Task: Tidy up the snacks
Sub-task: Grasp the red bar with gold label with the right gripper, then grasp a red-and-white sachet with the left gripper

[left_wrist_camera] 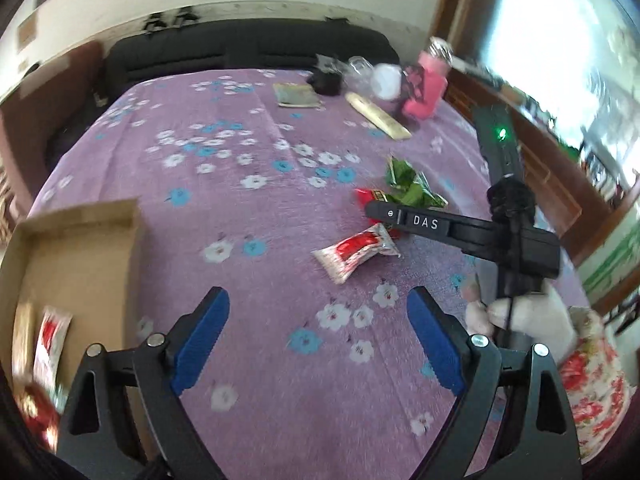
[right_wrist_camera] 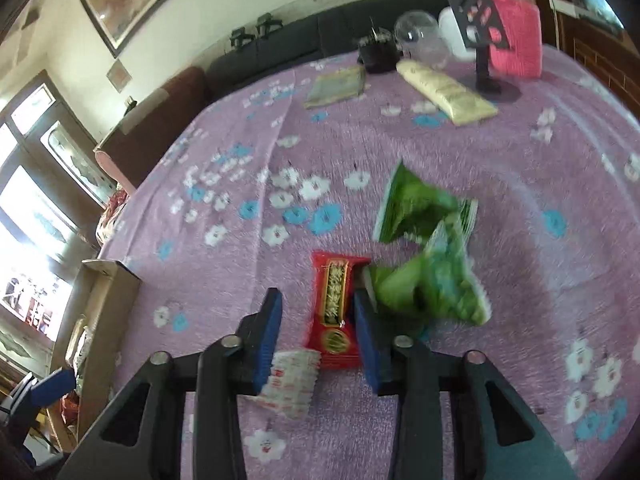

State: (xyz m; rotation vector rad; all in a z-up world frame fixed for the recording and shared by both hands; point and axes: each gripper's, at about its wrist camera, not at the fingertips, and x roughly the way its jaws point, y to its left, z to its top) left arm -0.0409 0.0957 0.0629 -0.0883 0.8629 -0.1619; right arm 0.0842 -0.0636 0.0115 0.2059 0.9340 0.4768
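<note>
As the right gripper (right_wrist_camera: 318, 326) straddles a red snack packet (right_wrist_camera: 334, 312) with fingers parted, the left gripper (left_wrist_camera: 318, 340) hovers released; closing squarely should avoid the green packets (right_wrist_camera: 430, 256).

- The left gripper (left_wrist_camera: 318, 334) is hanging low over the surface, jaws spread wide, nothing between the blue pads (left_wrist_camera: 204, 338).
- The right gripper (right_wrist_camera: 316, 336) is reaching forward, jaws parted (a white-gloved hand (left_wrist_camera: 532, 318) is gripping its handle).

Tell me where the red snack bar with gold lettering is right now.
In the right wrist view, the red snack bar lies on the purple tablecloth between the right gripper's open jaws, green packets at its right.
</note>
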